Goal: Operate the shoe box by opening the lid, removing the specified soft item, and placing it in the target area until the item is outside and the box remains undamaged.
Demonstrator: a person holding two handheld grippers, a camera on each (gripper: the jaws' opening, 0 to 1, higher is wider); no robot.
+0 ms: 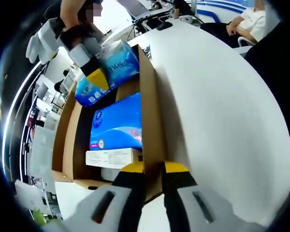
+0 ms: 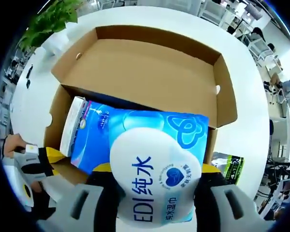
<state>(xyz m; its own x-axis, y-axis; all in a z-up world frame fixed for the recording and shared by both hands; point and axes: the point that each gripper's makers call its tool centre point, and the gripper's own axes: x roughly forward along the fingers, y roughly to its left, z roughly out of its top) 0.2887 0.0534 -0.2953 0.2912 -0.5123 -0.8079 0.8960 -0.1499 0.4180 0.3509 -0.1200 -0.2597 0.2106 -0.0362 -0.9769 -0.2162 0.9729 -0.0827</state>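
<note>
Over the open box (image 2: 135, 72) your right gripper (image 2: 152, 193) has the soft blue pack (image 2: 154, 159) clamped between its jaws, one yellow-tipped jaw on each side of it. From the left gripper view you can see that same pack (image 1: 108, 70) lifted above the box (image 1: 152, 106), tilted, with the right gripper (image 1: 75, 43) holding it from above. So the lid (image 2: 140, 63) is already folded back and the pack is out of the stack, but it hangs over the box opening, not over the bench (image 1: 222, 121); it isn't in any target area yet.

Your left gripper (image 1: 154, 191) sits at the near wall of the box, its jaws close together astride the cardboard edge. It looks clamped on that wall to steady the box, though the contact itself is hidden behind the jaw tips, so treat that as likely rather than certain.

Inside, another blue pack (image 1: 118, 123) and a white carton (image 1: 111, 157) lie in the box. In the right gripper view a white-edged pack (image 2: 82, 128) shows just below the one you hold.

What's left, as far as can be judged: carry the pack clear of the box walls, set it on the bench, and release. The cardboard shows no tears or crushing here; mind the side flap as you pull away.
</note>
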